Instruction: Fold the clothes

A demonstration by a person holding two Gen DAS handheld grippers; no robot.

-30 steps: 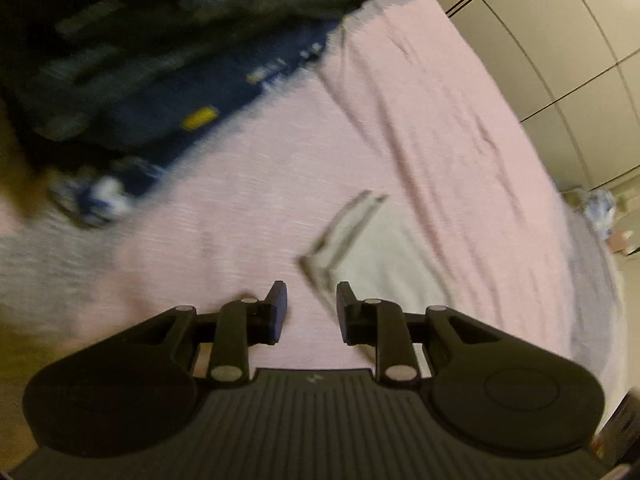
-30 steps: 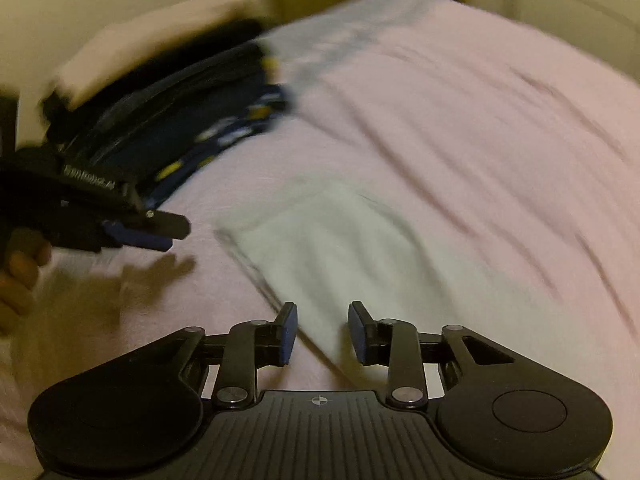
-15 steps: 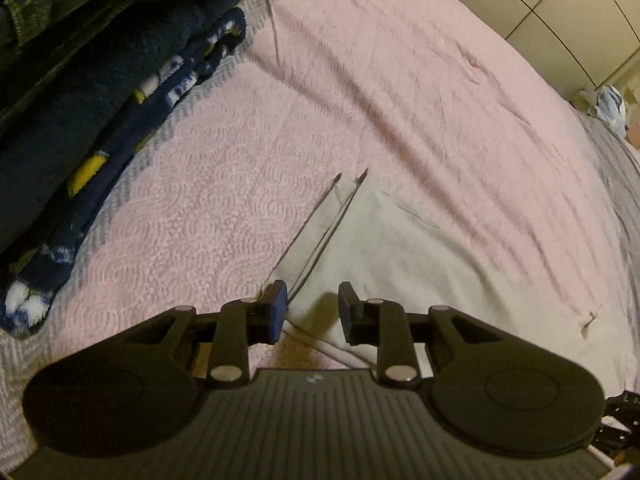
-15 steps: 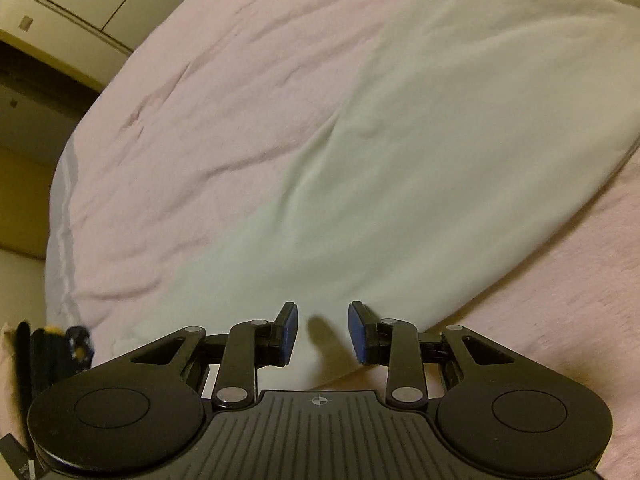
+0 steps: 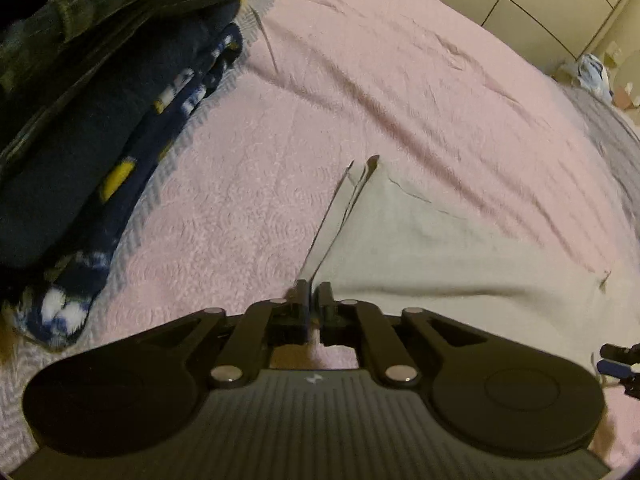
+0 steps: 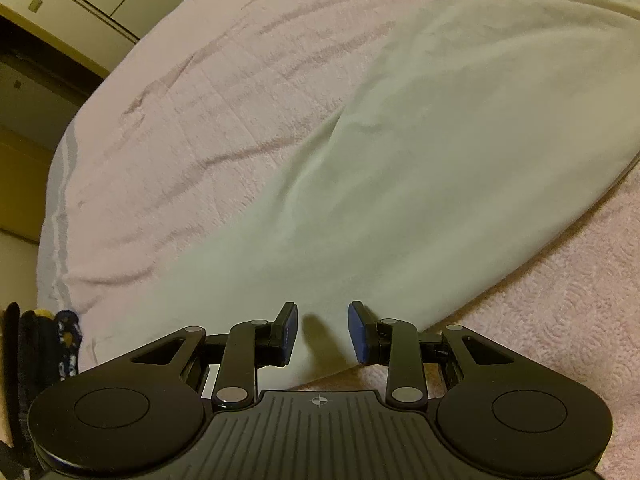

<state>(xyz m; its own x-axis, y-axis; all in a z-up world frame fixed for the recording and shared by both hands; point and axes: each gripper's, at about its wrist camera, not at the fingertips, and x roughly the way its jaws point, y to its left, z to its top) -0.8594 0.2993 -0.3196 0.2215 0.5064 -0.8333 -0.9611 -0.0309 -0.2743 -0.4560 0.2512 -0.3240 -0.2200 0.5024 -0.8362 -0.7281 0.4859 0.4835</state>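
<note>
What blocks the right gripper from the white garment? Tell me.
Nothing visible. The right gripper hangs open right over the white garment's near edge, bare cloth between its fingers. The left gripper is closing on another edge, well aside.

The bedspread (image 5: 248, 184) is seen to be pale pink, with a faint embossed swirl pattern. The garment (image 6: 420, 184) is plain off-white. The stacked clothes (image 5: 80, 128) are dark navy, with yellow and white printed motifs. Black bodies with blue pads (image 6: 289, 332) are noted on the grippers.
</note>
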